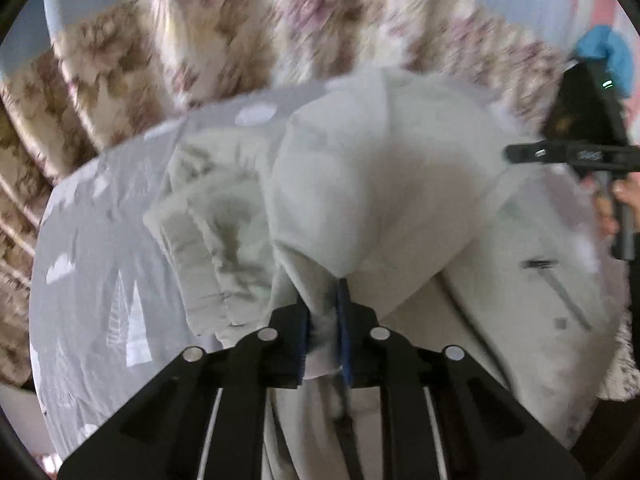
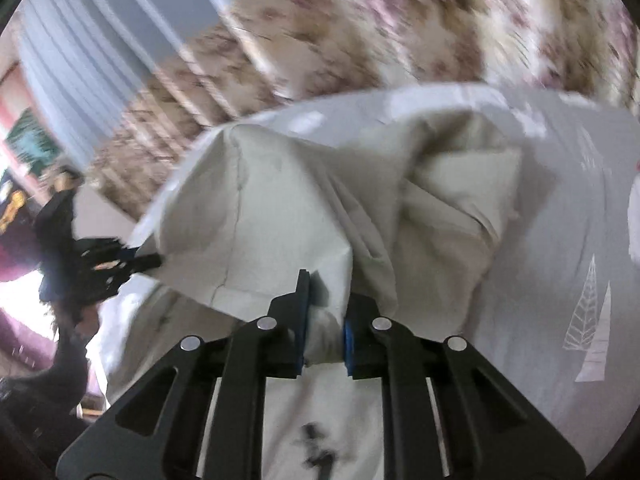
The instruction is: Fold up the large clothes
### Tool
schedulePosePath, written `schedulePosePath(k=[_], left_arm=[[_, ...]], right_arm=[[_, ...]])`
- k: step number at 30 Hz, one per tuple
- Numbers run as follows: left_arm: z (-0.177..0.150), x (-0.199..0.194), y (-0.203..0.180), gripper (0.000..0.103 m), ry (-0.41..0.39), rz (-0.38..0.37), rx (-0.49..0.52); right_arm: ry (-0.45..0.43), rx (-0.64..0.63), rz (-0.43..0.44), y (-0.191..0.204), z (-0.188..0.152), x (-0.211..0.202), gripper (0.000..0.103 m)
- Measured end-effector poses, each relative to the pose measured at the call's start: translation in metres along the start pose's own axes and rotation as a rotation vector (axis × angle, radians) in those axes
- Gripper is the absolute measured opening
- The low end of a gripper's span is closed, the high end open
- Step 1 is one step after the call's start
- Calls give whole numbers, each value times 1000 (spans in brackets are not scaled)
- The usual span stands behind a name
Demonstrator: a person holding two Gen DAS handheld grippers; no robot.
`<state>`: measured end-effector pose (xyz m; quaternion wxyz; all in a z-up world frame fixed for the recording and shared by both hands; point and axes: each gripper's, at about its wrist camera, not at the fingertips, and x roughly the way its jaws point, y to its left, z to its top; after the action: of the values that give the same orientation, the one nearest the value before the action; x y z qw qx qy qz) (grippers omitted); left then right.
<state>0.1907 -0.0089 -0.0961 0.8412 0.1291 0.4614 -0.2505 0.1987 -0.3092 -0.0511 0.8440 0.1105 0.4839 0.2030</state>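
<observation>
Plainly, notes in label form, taken from both wrist views:

Garment: pale cream garment (image 1: 360,184), large, bunched and partly lifted off a grey bedsheet (image 1: 92,248) printed with white trees and clouds; lay in the middle of the sheet, with a floral cover (image 1: 168,40) beyond.
Left hand-held gripper (image 1: 322,332): narrowed onto a gathered pinch of the cream cloth, blue pads pressing the fabric from both sides.
Right hand-held gripper (image 2: 326,334): likewise drawn in tight on a fold of the same garment, cloth bulging between the pads.
Feel, judged: soft and limp, fairly thick, some weight when raised; draped and sagged between the two grips instead of holding shape; not fragile, not slippery against the pads.
Where to hold, judged: at an edge or corner on each side, well apart, so the span hung flat; a pinch through bunched layers risked dragging hidden folds along.
Markings: dark print on the lower cloth (image 2: 316,448), too blurred to read.
</observation>
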Motion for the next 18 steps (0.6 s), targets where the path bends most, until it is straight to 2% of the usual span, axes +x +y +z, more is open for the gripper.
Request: schedulePosePath(k=[3,5,7,9,11,12,13,14,15,16,17,18], left_arm=[[8,35,0,19,24,55,-13],[9,43,-3,20,16,83,10],[13,52,-3,22,19,96,23],[12,56,1,24,21,75,21],[11,50,4,26,12,53,22],[10,45,4,29,11,56,26],[9,39,3,30,12,76,33],[10,35,0,39,11,110,45],[9,29,-5,64,6,174,64],[7,20,-12,75,-20,272,102],[5,12,-18,83,-42,329,134],[3,5,-24,83,-60,364,161]], right_arm=[[-1,-83,-153,3,0,25,14],[0,-113,-194,0,-1,34,14],[-3,-74,-160,-11,-3,36,12],[-15,-34,-124,-20,-9,32,13],[-24,-45,-132,-20,-17,28,17],[-27,-56,-143,-17,-20,26,19],[-36,-81,-153,-11,-24,20,25],[-42,-92,-149,-6,-25,16,28],[-58,-99,-145,0,-27,8,28],[-78,-108,-144,5,-28,0,28],[-107,-126,-155,12,-28,-10,32],[-133,-145,-179,17,-28,-17,35]])
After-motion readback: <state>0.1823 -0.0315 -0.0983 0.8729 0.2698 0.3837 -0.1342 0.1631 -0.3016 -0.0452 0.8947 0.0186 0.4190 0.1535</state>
